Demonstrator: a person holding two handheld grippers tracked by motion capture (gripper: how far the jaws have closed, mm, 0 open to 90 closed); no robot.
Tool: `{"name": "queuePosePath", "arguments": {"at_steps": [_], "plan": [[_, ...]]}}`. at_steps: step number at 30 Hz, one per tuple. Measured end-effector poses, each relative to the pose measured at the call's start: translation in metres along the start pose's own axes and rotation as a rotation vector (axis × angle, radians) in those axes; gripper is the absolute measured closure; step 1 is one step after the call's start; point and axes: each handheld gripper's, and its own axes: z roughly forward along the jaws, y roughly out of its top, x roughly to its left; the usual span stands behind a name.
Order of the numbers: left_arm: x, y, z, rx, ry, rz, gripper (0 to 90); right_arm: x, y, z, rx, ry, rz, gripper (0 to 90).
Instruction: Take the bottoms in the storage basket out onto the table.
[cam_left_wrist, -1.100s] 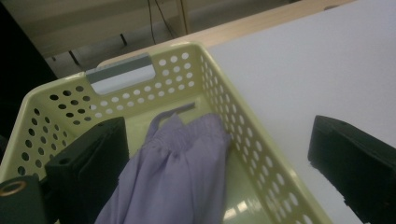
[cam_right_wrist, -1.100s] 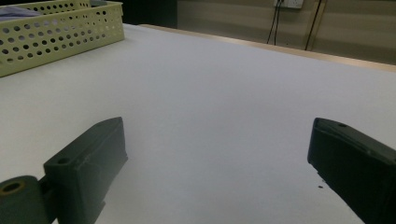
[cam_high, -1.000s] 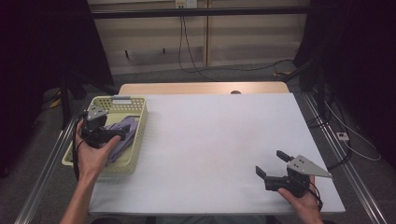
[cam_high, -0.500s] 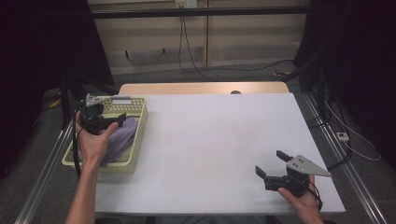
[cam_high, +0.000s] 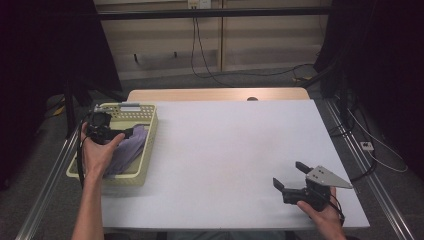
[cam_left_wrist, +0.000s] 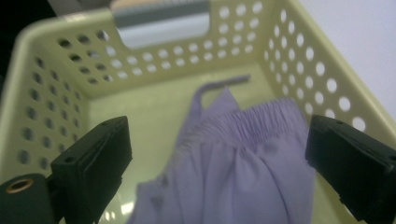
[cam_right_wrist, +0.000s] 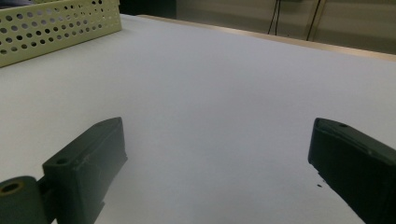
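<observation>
A pale yellow perforated basket stands at the table's left edge with a lilac garment lying in it. My left gripper hovers over the basket's far half, held by a hand. In the left gripper view its jaws stand wide open, with the garment's gathered waistband between and below them, apart from both; the basket's far wall is beyond. My right gripper rests low at the table's near right, open and holding nothing.
The white tabletop stretches between the two grippers. The basket's side wall shows far off in the right gripper view. A wooden strip runs along the far edge; metal rails flank the table.
My left gripper has shifted slightly toward the basket's far end and stays open above the garment. The right gripper has not moved.
</observation>
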Motion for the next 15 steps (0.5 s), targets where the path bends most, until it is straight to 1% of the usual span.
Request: {"name": "queuePosePath", "arguments": {"at_steps": [1,2,4,5,6,7,9,10,12,15], "plan": [[0.0,-0.001,0.001,0.011,-0.008,0.004,9.2,0.0,0.0,0.0,0.0,0.001,-0.001,4.0],[0.0,-0.001,0.003,0.02,-0.006,0.011,11.5,0.0,0.0,0.0,0.0,0.002,-0.001,4.1],[0.002,-0.003,0.006,0.045,-0.001,-0.004,9.2,0.001,0.0,-0.001,-0.001,0.004,-0.003,4.0],[0.002,-0.003,0.007,0.06,-0.019,-0.016,8.4,0.001,0.0,-0.001,-0.002,0.005,-0.003,4.0],[0.002,-0.004,0.008,0.078,-0.034,-0.012,8.4,0.001,0.0,-0.001,-0.002,0.005,-0.003,4.0],[0.002,-0.004,0.009,0.09,-0.041,-0.002,8.4,0.001,0.0,-0.001,-0.002,0.006,-0.003,4.0],[-0.002,-0.005,0.011,0.108,-0.036,0.046,8.4,0.001,0.0,-0.001,-0.001,0.006,-0.003,4.1],[-0.003,-0.005,0.012,0.126,-0.035,0.052,8.4,0.001,0.0,-0.001,0.002,0.006,-0.004,4.1],[-0.004,-0.005,0.013,0.14,-0.022,0.067,8.4,0.002,0.0,0.0,0.008,0.009,-0.002,4.0],[-0.003,-0.006,0.015,0.171,-0.01,0.071,8.8,0.002,0.0,0.0,0.009,0.015,-0.014,4.1]]}}
